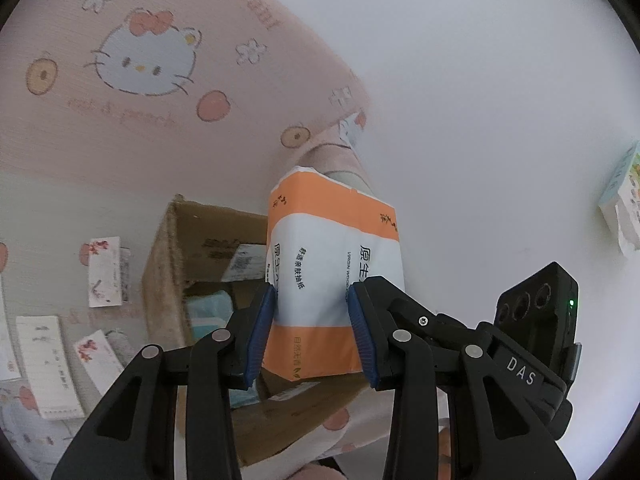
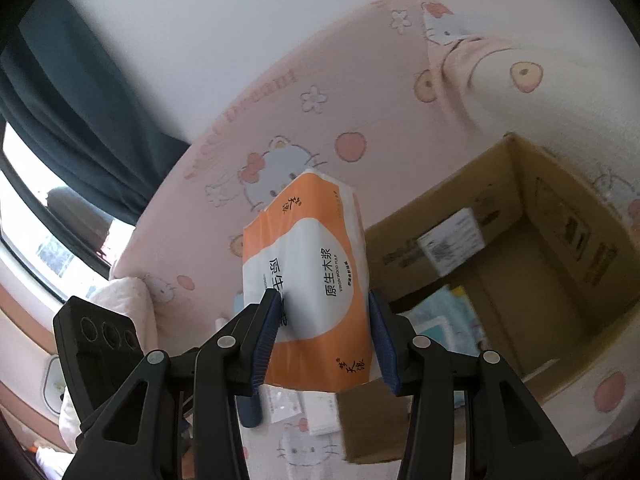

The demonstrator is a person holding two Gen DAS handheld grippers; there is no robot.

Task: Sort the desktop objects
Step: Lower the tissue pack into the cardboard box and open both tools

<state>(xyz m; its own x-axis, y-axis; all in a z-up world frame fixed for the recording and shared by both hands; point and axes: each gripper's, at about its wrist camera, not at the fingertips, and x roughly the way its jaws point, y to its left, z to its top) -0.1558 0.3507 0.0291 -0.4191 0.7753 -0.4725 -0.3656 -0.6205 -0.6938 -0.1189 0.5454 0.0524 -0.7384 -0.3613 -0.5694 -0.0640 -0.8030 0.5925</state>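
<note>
A pink cartoon-print sheet [image 2: 360, 92] is seen covering the surface, with a wall [image 1: 480, 60] behind it. On the sheet an open cardboard box [image 2: 560, 208] is seen, at 3 o'clock in the right wrist view and at 9 o'clock of the pack in the left wrist view. Inside the box pale blue packets [image 2: 448, 312] are already lying, so part of the sorting appears to be done.

An orange-and-white tissue pack [image 1: 332, 276] is held in the air over the box's near edge by the left gripper [image 1: 312, 328], whose blue pads are pressed against both of its sides, so the jaws are clamped on it. In the right wrist view a pack of the same print [image 2: 316, 280] is gripped in the same way by the right gripper [image 2: 328, 340], its jaws closed on the pack's sides. Whether one pack is shared or two are held cannot be told.

Outside the box, at 8 o'clock in the left wrist view, small flat packets [image 1: 104, 272] and a lined notepad [image 1: 48, 368] are seen lying on the sheet, and small white packets [image 2: 300, 408] show beneath the right gripper. These are judged to be what is left, should they belong in the box. A printed carton [image 1: 624, 200] is glimpsed at 3 o'clock in the left wrist view.
</note>
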